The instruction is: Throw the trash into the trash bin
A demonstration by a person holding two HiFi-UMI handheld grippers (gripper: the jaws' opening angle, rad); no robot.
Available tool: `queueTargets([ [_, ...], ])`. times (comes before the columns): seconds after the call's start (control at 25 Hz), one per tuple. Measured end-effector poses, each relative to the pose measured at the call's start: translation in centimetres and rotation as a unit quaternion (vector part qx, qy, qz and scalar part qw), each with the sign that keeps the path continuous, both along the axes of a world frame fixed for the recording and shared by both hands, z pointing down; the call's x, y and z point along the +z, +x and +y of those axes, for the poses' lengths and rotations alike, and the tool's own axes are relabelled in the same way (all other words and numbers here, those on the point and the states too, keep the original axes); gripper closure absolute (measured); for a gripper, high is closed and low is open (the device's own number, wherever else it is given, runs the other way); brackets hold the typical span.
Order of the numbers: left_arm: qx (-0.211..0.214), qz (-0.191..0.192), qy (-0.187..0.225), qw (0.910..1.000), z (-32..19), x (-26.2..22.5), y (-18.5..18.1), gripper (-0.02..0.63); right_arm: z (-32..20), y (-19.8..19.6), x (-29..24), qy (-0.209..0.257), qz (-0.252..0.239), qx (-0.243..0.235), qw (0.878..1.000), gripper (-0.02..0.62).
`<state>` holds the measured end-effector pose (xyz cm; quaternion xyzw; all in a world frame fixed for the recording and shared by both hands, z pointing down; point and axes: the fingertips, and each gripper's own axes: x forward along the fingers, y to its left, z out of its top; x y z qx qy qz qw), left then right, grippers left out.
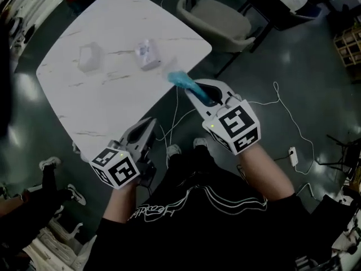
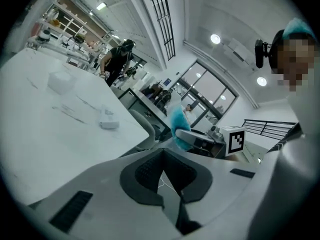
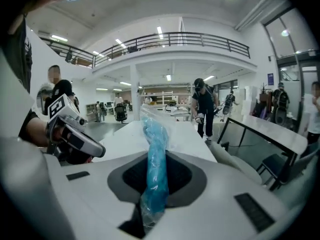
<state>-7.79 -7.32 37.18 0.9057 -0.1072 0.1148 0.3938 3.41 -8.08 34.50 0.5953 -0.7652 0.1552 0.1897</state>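
The right claw (image 3: 156, 165) is squeezing a crinkly blue wrapper (image 3: 154, 144) by the table (image 1: 113, 89)'s round corner; the left claw (image 2: 162, 165) is sitting shut, empty.

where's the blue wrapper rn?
Head view, right of centre: the blue wrapper is pinched in the right gripper, right at the edge of the table. The nearest thing lying on the table is the white packet.
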Motion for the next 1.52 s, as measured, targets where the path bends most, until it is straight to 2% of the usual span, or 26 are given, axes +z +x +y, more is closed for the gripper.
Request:
queueTargets([
  [0.2,0.059,-0.006,0.011,0.9982,2.7,0.0,5.4,0.601,4.3,6.2,0.8,0.001,-0.015,0.071,0.997,0.525],
  [0.44,0.101,-0.040,-0.003,0.9941,5.9,3.8,11.3,0.601,9.5,12.7,4.3,-0.011,-0.046,0.129,0.991,0.525],
  [0.68,0.138,-0.078,-0.030,0.9869,9.2,8.2,15.9,0.601,14.1,17.4,9.3,-0.032,-0.061,0.175,0.982,0.525],
  [0.88,0.160,-0.108,-0.043,0.9802,11.5,12.1,18.3,0.601,17.2,19.8,15.6,-0.068,-0.059,0.197,0.976,0.525],
  [1.08,0.164,-0.140,-0.063,0.9744,13.1,16.1,19.8,0.601,19.9,20.8,24.6,-0.138,-0.075,0.193,0.969,0.525],
  [1.28,0.173,-0.157,-0.075,0.9694,14.5,18.5,20.4,0.601,22.4,20.4,34.6,-0.231,-0.081,0.180,0.953,0.525],
  [1.4,0.176,-0.162,-0.090,0.9669,15.8,19.5,20.6,0.601,24.0,19.5,39.7,-0.286,-0.102,0.171,0.937,0.525],
  [1.52,0.175,-0.167,-0.098,0.9654,16.4,20.3,21.0,0.601,26.2,18.7,44.6,-0.349,-0.134,0.167,0.913,0.523],
])
